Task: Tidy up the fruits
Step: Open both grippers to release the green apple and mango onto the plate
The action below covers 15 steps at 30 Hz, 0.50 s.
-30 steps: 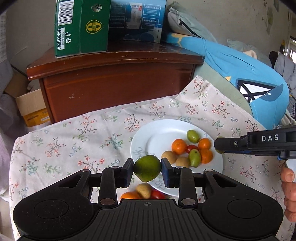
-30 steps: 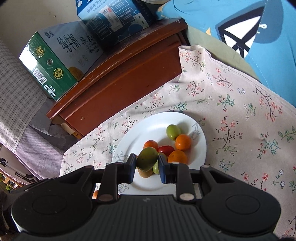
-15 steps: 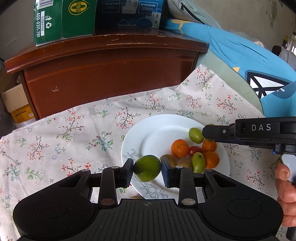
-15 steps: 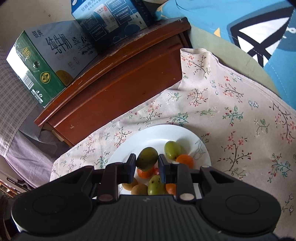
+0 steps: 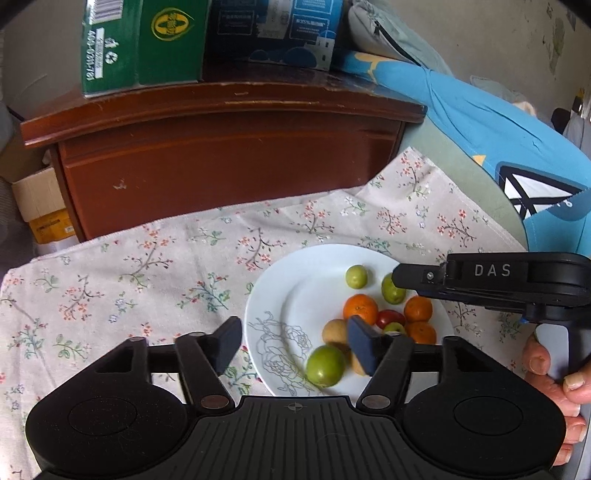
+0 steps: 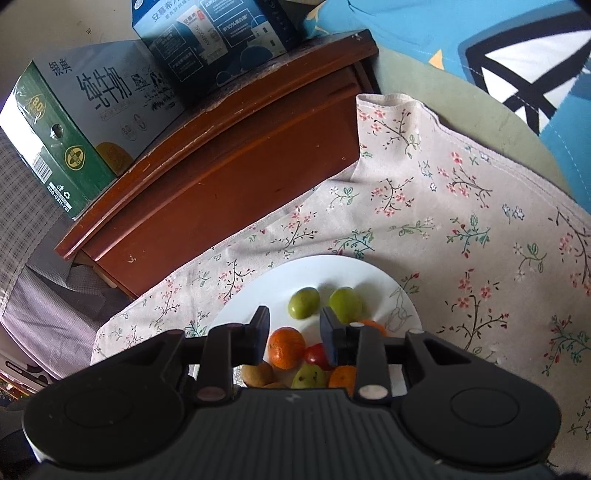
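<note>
A white plate (image 5: 295, 295) on the floral cloth holds several small fruits: oranges (image 5: 361, 307), a red tomato (image 5: 389, 317), brown and green ones. My left gripper (image 5: 295, 345) hovers over the plate's near rim with its jaws opening. A green fruit (image 5: 325, 365) lies free on the plate below them, touching neither pad. My right gripper (image 6: 295, 330) is also opening above the plate (image 6: 251, 295). A green fruit (image 6: 303, 302) rests loose just beyond its fingertips, beside another green one (image 6: 345, 304). The right gripper (image 5: 399, 278) reaches in from the right in the left wrist view.
A brown wooden cabinet (image 5: 229, 155) stands behind the cloth, with a green carton (image 5: 144, 44) and a blue carton (image 5: 273, 29) on top. Blue bedding (image 5: 498, 140) lies at the right. A hand (image 5: 554, 373) holds the right gripper's handle. A cardboard box (image 5: 40, 206) sits at far left.
Both grippers held a green fruit and have let go. Both fruits now lie on the plate, and both pairs of jaws have spread, the left wider.
</note>
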{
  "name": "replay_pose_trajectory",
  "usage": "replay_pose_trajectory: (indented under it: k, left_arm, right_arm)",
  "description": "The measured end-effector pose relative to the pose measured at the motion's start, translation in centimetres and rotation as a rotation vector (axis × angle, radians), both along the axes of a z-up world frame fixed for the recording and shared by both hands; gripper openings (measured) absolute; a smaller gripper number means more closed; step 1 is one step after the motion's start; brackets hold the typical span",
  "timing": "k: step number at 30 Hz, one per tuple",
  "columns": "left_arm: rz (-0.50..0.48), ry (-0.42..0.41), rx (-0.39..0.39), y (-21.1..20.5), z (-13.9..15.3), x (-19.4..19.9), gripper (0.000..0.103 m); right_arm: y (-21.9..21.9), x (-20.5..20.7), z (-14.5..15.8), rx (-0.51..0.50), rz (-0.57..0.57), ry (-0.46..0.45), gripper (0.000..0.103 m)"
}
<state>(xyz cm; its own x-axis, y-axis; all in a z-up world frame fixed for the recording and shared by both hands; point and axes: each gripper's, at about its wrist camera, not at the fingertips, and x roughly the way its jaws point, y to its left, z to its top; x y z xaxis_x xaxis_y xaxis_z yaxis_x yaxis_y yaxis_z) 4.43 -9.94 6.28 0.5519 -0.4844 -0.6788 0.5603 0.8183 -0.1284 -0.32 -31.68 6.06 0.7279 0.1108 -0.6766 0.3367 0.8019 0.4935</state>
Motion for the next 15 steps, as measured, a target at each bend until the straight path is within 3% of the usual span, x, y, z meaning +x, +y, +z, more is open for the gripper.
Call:
replay_pose_trajectory:
  k: [4, 9, 15]
  left_arm:
    - [0.047, -0.052, 0.034, 1.0, 1.0, -0.1, 0.082]
    - [0.092, -0.014, 0.044, 2.4, 1.5, 0.6, 0.086]
    - [0.119, 0.018, 0.049, 3.7, 1.6, 0.8, 0.087]
  right_arm:
    - [0.3, -0.2, 0.5, 0.004, -0.004, -0.004, 0.038]
    - [1.8, -0.6, 0.7, -0.006, 0.048, 0.005, 0.042]
    - [4.6, -1.3, 1.5, -0.096, 0.148, -0.002, 0.042]
